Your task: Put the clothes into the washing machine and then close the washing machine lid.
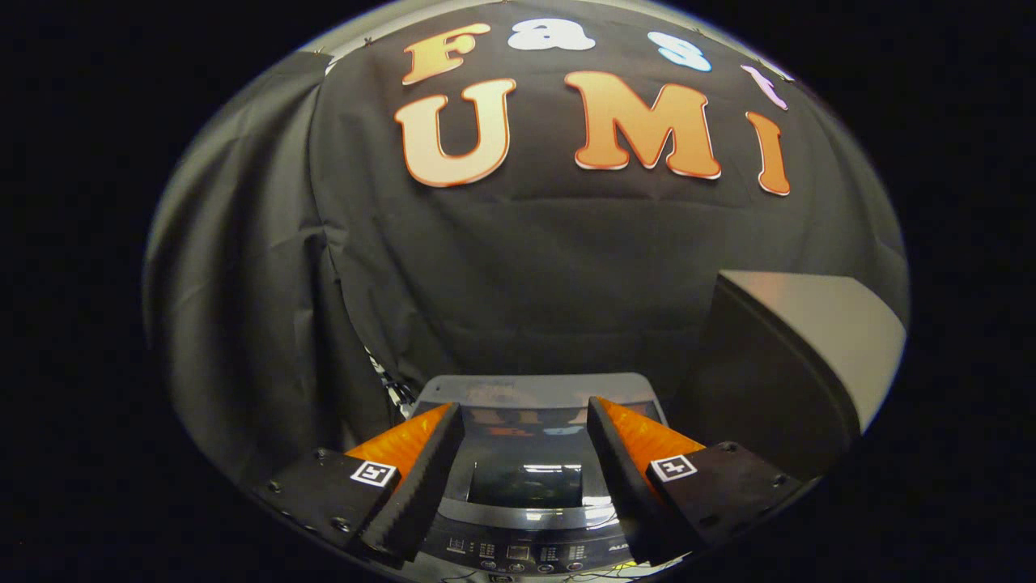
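Low in the frame, the washing machine (526, 453) has its lid (530, 437) down; the tool (526, 421) hangs released, empty; clothes unseen, task probably near done.

One washing machine (526, 478), lid down, seen between and beyond the fingers. One strip of controls (518, 553) along its near edge, with several small buttons too tiny to count. One pair of tongs (526, 421), two fingers (425, 470) held apart around nothing, one square marker tag (373, 473) on each, two in all. One dark box-like unit (777, 364) beside the machine
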Demonstrator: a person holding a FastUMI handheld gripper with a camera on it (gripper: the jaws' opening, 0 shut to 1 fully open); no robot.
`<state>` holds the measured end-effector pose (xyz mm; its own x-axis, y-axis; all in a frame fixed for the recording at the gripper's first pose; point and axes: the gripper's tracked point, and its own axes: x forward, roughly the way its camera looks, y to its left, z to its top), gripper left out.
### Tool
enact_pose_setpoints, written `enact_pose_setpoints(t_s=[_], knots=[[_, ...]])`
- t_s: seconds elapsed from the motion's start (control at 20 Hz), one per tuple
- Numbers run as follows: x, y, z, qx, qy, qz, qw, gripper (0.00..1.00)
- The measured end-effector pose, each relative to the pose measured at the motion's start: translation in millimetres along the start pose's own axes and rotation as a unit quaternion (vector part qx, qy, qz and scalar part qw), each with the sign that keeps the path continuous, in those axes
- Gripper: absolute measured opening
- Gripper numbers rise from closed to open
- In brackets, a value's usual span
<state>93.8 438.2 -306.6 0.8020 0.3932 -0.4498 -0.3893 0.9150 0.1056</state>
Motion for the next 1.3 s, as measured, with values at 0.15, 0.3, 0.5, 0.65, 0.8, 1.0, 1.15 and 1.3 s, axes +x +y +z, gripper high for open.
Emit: enact_pose_setpoints(t_s=[0.15, 0.3, 0.5, 0.65, 0.8, 1.0, 1.15, 1.3], knots=[[-45, -26, 46, -0.012, -0.047, 0.002, 0.999, 0.98], [-106, -62, 89, -0.020, -0.093, 0.002, 0.995, 0.98], [-191, -114, 121, 0.007, -0.131, 0.008, 0.991, 0.98], [-241, -160, 129, 0.015, -0.153, -0.001, 0.988, 0.98], [-293, -209, 129, 0.005, -0.165, -0.016, 0.986, 0.98], [-351, -273, 117, 0.003, -0.177, -0.038, 0.984, 0.98], [-385, -303, 109, 0.008, -0.185, -0.038, 0.982, 0.98], [-429, -328, 103, 0.006, -0.202, -0.049, 0.978, 0.98]])
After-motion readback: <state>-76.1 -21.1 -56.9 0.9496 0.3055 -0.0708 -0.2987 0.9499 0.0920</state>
